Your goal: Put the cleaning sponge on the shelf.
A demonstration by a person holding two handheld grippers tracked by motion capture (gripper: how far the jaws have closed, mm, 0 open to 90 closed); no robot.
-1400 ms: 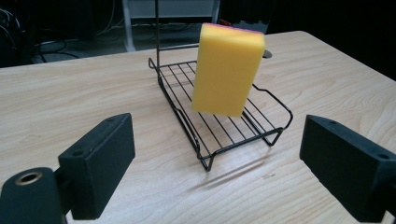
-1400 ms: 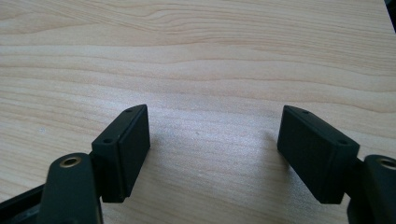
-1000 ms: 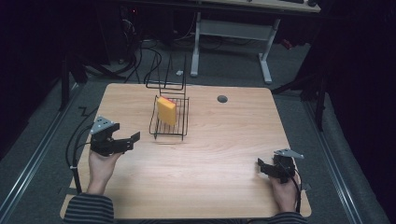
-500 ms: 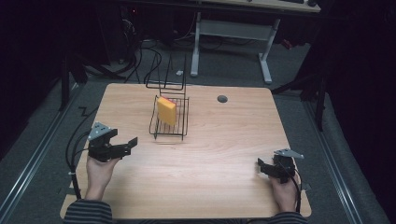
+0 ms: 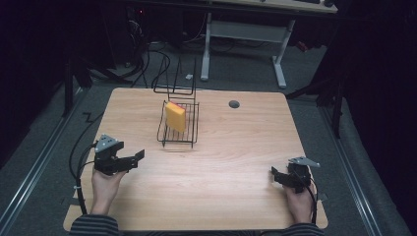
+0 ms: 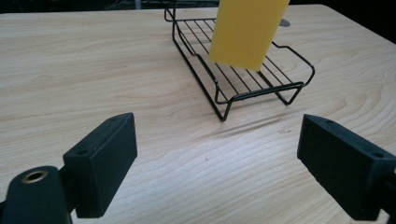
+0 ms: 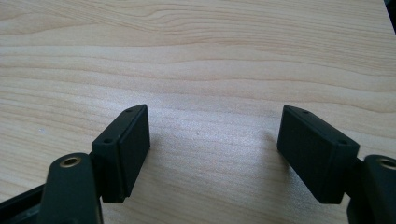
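Observation:
A yellow block [image 5: 175, 117] stands upright in a black wire rack [image 5: 178, 135] at the middle back of the wooden table [image 5: 231, 147]. In the left gripper view the yellow block [image 6: 245, 30] leans over the rack [image 6: 261, 84] ahead of the jaws. My left gripper [image 5: 136, 158] hovers low at the table's left and points toward the rack. It is open [image 6: 217, 140], its jaws have just been closing a little, and nothing is between them. My right gripper [image 5: 275, 176] rests at the near right, open [image 7: 212, 135] over bare wood.
A second wire frame [image 5: 174, 89] stands at the table's back edge behind the rack. A round cable hole [image 5: 234, 104] lies at the back, right of the rack. Cables trail off the left side, and a desk frame [image 5: 246, 34] stands on the floor beyond.
My left hand has sunk and drawn slightly toward the near edge, away from the rack. The right hand, the rack and the yellow block have stayed put.

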